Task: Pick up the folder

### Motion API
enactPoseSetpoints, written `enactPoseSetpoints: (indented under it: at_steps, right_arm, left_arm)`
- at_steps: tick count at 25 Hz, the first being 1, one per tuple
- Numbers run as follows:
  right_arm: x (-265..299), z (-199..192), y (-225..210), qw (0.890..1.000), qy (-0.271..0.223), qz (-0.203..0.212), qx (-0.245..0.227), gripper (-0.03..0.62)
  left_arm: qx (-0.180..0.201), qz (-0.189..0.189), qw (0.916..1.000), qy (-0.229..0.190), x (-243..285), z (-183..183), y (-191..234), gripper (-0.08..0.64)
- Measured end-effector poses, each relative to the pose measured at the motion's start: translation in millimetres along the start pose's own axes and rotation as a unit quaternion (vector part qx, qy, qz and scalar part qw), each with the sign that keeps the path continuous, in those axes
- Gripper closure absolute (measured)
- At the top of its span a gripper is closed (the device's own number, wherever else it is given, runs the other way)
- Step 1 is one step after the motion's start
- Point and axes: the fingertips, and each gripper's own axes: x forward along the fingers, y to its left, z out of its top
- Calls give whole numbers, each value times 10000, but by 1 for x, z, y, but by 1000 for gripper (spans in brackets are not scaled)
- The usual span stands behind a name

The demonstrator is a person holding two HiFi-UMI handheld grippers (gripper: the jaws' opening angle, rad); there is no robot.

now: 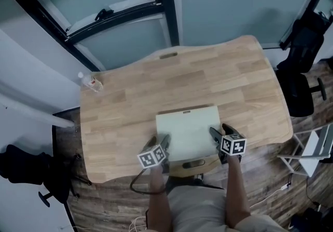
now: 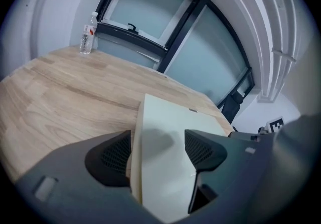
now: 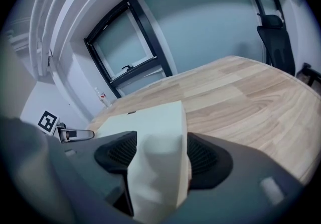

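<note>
A pale, thick folder (image 1: 187, 131) lies flat on the wooden table (image 1: 125, 106), near its front edge. My left gripper (image 1: 162, 147) is at the folder's near left corner. The right gripper (image 1: 217, 138) is at its near right corner. In the left gripper view the folder (image 2: 165, 168) fills the gap between the pads, its side edge against the left pad. In the right gripper view the folder (image 3: 160, 162) sits pinched between both pads, and its face looks bulged there. Both grippers are shut on the folder.
A small water bottle (image 1: 91, 82) stands at the table's far left corner. A black office chair (image 1: 304, 64) is to the right of the table, and a white stool (image 1: 315, 147) stands beyond the near right corner. Windows run behind the table.
</note>
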Motion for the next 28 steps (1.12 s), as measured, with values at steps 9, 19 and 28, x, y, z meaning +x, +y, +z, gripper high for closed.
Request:
enactPoseSetpoints:
  at_steps: [9,19,28]
  right_arm:
    - [16,-20,-7,9997,181,-16,190,287]
    - [19,-23,-8,9995,259,-66,177,287]
    - [19,-24,-7,9994,244,-26,226,287]
  left_arm:
    - [107,-205,9992,331,18,-18,-3,241]
    - [44,-72,9990,450,22,-21,1,224]
    - [-100,-191,9984,528,22,-23,2,215]
